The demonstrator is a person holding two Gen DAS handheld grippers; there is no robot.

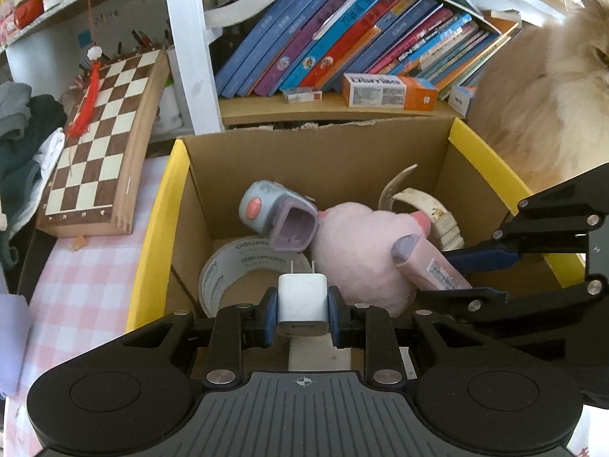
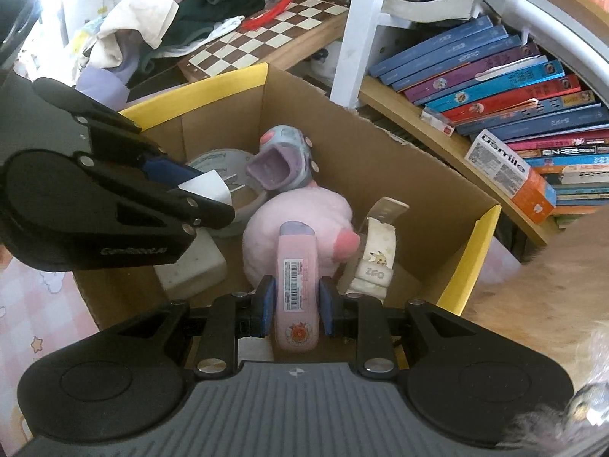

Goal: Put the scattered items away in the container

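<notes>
An open cardboard box (image 1: 335, 152) (image 2: 399, 175) with yellow flaps fills both views. My left gripper (image 1: 302, 310) hangs over it, shut on a white plug charger (image 1: 302, 301), prongs pointing forward. My right gripper (image 2: 297, 306) is shut on a pink tube (image 2: 298, 285) with a barcode and a lilac cap. From the left wrist view that tube (image 1: 430, 262) comes in from the right between blue pads. Inside the box lie a pink plush ball (image 1: 357, 251) (image 2: 297, 213), a grey tape roll (image 1: 243, 266), a grey-lilac toy (image 1: 278, 213) (image 2: 281, 163) and a white strap (image 1: 426, 205) (image 2: 375, 255).
A folded chessboard (image 1: 99, 144) (image 2: 266, 34) leans left of the box on a pink checked cloth (image 1: 76, 297). Behind stands a shelf of slanted books (image 1: 342, 38) (image 2: 514, 87) with a toothpaste carton (image 1: 388, 91). Clothes (image 2: 171, 19) pile at the left. Tan fur (image 1: 544, 87) crowds the right.
</notes>
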